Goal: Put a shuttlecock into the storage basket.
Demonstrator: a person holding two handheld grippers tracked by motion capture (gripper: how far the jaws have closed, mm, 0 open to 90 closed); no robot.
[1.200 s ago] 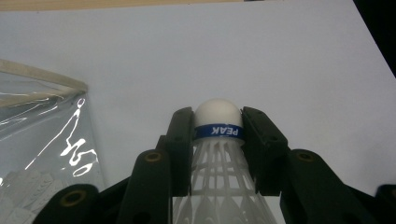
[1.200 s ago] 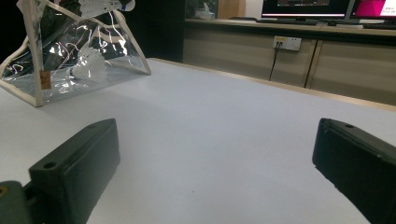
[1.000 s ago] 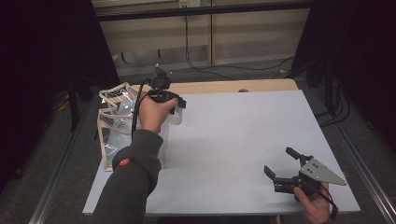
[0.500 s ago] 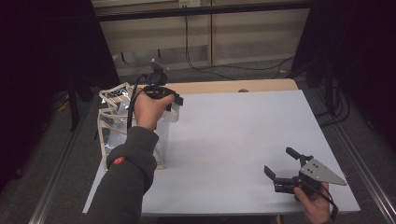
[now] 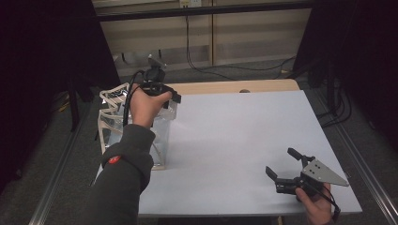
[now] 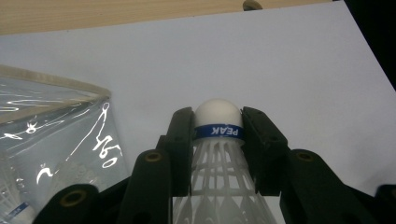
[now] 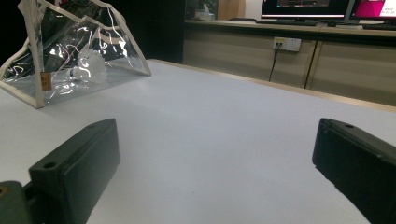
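White feathers and cork tip: the shuttlecock [image 6: 218, 154] is pinched at its blue band by the left hand-held gripper [image 5: 162, 91], up at 10 o'clock on the worktop [image 5: 244, 136], right beside the clear bag [image 5: 112, 122]. I'd guess gripping the band spares the feathers. The right hand-held gripper [image 5: 286, 168] idles wide open and empty at 5 o'clock.

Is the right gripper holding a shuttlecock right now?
No, the right gripper has its jaws spread wide with only bare white table between them; the shuttlecock sits clamped in the left gripper.
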